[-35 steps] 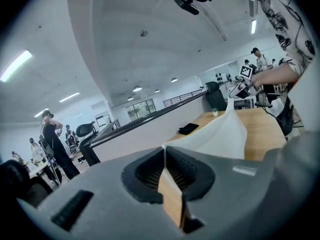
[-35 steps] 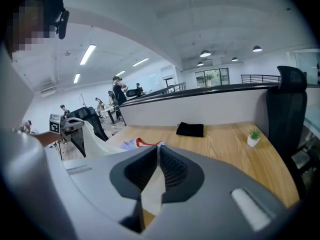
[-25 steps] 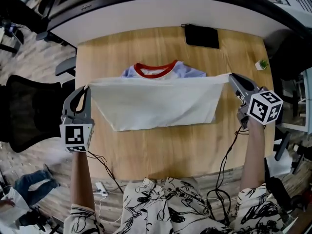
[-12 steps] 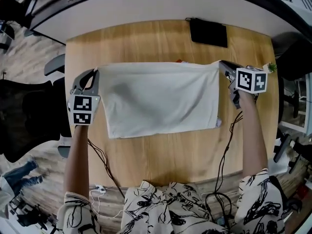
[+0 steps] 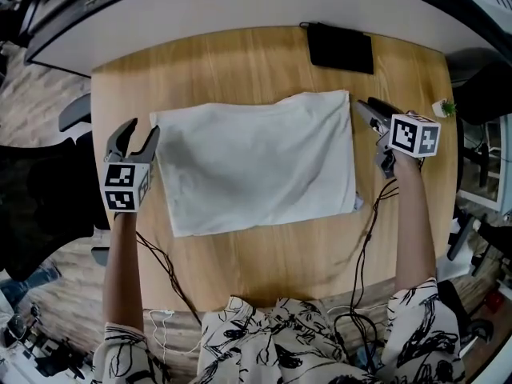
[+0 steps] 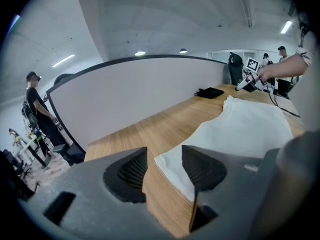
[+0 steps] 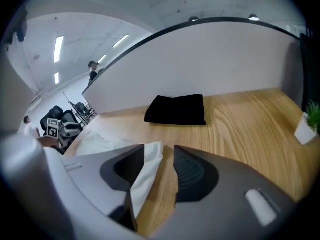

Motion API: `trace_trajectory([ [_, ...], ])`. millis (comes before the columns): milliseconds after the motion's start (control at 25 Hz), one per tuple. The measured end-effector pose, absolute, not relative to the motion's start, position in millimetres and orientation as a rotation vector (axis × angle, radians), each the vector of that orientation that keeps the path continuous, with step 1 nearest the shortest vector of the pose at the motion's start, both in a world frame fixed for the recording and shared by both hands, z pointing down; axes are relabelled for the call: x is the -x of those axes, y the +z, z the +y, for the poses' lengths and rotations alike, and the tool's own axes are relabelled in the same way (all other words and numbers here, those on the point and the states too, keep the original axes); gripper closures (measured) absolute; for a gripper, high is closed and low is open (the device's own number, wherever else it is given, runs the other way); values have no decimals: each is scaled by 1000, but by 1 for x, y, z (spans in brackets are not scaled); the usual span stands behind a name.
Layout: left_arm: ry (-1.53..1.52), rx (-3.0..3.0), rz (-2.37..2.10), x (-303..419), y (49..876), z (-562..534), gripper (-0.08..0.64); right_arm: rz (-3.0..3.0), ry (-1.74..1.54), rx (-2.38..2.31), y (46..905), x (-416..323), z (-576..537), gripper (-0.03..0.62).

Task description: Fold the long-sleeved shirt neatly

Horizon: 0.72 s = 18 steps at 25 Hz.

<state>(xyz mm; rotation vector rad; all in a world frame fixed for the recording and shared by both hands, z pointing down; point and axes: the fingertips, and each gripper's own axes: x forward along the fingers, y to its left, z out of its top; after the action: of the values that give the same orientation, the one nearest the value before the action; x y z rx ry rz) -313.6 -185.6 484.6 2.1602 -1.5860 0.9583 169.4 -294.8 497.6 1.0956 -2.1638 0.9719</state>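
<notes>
The white long-sleeved shirt (image 5: 256, 162) lies flat on the wooden table (image 5: 240, 62) as a folded rectangle. My left gripper (image 5: 138, 134) sits at its far-left corner with jaws opening. In the left gripper view the shirt's corner (image 6: 172, 165) lies on the table between the parted pads of that gripper (image 6: 164, 159), and neither pad presses it. My right gripper (image 5: 364, 106) is at the far-right corner, jaws also opening. In the right gripper view the cloth corner (image 7: 150, 171) rests against the left pad of this gripper (image 7: 167, 166), with a gap to the right pad.
A black pouch (image 5: 342, 49) lies at the table's far edge, also seen ahead of the right gripper (image 7: 176, 110). A small potted plant (image 5: 442, 107) stands at the right edge. Cables hang off the near edge. A curved white partition runs behind the table.
Both grippers came down and forward, laying the held edge of the shirt over the red collar onto the table. Their jaws then parted and let the corners go.
</notes>
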Motion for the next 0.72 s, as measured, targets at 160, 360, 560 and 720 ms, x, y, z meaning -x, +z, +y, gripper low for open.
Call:
trace_trajectory([
  [160, 912, -2177, -1584, 307, 463, -143, 330, -2228, 802, -999, 478, -166, -251, 374],
  [360, 930, -2108, -1557, 297, 458, -53, 330, -2237, 715, -859, 479, -160, -150, 371],
  [560, 864, -2023, -1455, 274, 484, 21, 330, -2197, 716, -945, 489, -169, -75, 371],
  [720, 829, -1980, -1369, 258, 501, 59, 330, -2165, 647, -1038, 492, -175, -41, 366],
])
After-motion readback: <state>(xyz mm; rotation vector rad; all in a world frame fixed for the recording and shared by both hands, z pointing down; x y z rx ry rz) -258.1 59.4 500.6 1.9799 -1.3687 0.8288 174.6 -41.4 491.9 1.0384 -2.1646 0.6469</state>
